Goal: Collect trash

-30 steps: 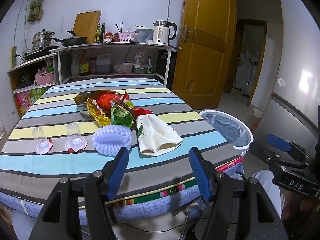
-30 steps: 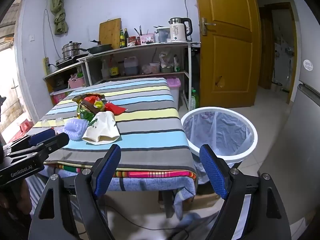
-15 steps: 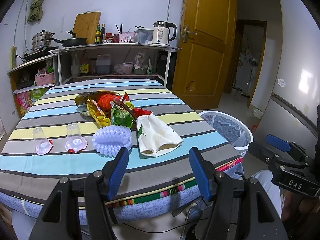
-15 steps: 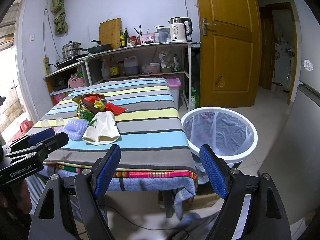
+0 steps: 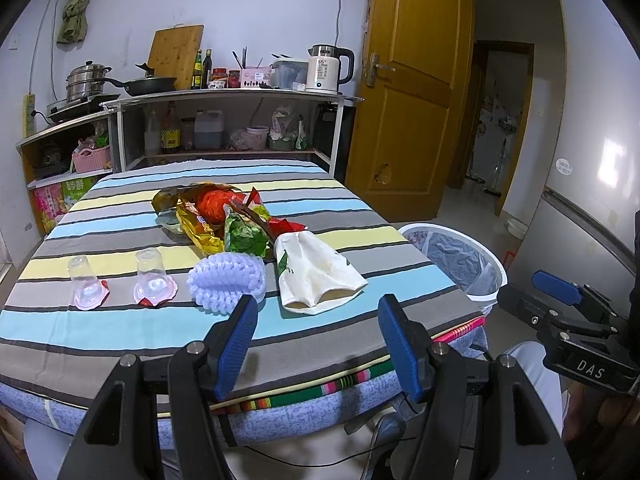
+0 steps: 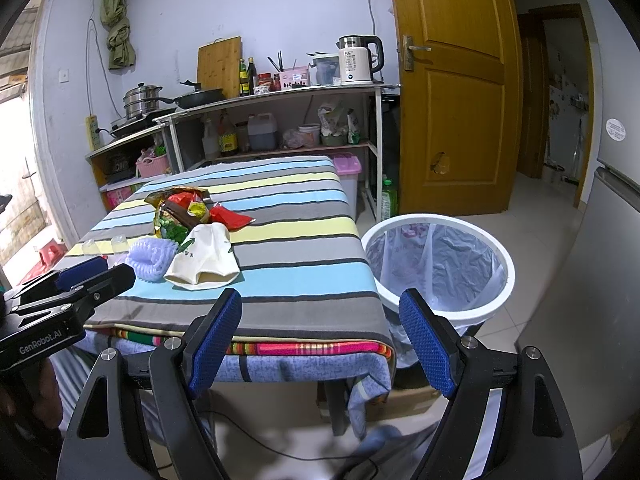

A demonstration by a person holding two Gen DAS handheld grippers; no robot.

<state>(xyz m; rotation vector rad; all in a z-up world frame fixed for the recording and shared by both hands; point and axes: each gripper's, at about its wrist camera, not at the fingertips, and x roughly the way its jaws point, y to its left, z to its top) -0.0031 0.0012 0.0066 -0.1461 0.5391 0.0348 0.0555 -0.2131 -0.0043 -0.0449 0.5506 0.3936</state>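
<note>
Trash lies on the striped table: a white paper bag, a lilac foam fruit net, a pile of snack wrappers and two upturned clear cups. The white bin with a plastic liner stands on the floor right of the table. My left gripper is open and empty, held before the table's front edge. My right gripper is open and empty, near the table's front right corner, beside the bin. The bag and net also show in the right wrist view.
A shelf unit with a kettle, pans and bottles stands behind the table. A wooden door is at the right, a fridge at the far right. The floor by the bin is tiled.
</note>
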